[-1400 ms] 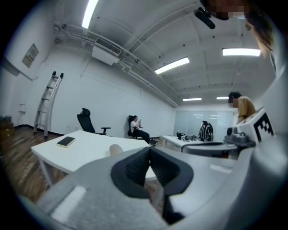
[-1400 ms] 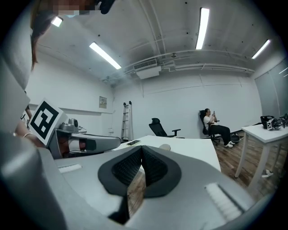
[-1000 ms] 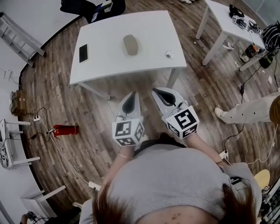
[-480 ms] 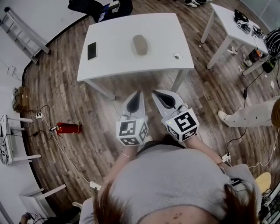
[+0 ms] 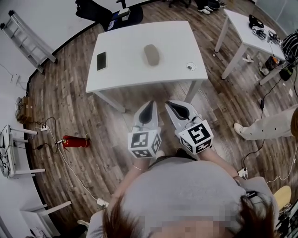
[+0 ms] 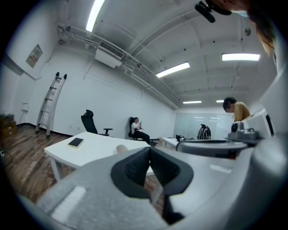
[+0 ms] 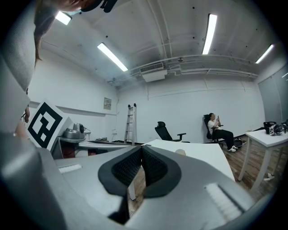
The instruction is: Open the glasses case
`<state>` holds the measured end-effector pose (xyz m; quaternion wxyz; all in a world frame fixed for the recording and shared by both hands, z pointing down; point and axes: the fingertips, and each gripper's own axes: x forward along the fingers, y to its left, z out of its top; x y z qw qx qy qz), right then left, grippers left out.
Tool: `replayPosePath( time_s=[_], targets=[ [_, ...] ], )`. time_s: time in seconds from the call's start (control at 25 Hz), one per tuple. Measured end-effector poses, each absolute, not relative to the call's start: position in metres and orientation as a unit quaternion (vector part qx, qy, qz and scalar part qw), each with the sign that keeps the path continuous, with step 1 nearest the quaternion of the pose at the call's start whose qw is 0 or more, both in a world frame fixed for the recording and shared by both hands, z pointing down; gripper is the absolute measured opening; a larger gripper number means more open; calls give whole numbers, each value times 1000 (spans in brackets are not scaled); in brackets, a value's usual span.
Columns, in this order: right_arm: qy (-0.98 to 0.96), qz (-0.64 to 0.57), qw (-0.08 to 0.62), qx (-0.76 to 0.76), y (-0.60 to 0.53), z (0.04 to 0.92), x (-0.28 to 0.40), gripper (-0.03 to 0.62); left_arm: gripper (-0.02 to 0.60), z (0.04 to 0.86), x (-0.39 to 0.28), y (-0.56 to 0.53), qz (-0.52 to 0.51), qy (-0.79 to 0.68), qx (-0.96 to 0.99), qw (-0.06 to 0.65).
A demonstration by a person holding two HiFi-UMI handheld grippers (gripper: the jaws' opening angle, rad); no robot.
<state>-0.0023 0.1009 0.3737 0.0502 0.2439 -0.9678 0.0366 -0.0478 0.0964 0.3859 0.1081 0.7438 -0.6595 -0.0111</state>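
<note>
floor: wood planks [image 5: 65, 102] | white table [image 5: 125, 69] centre, second white table [image 5: 240, 25] right | ladder [image 5: 29, 38] against white wall [image 5: 51, 14] | black office chair [image 7: 167, 133] | red fire extinguisher [image 5: 76, 142] on floor | ceiling strip lights [image 7: 209, 33] on

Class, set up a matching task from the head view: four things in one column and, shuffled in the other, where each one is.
1. glasses case
2. phone
3. fire extinguisher
4. ladder

a. lying on the wood floor
b. middle of the white table
c. leaning at the wall
d. left part of the table

Pairs: 1-b, 2-d, 3-a, 4-c
</note>
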Motion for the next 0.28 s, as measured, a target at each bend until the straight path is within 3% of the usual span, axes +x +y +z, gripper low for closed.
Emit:
replayPosePath(
  time_s=[0.28],
  targets=[
    [-968, 36, 48, 243, 105, 372, -6, 5, 0, 385, -49, 100, -8, -658, 745, 105]
  ],
)
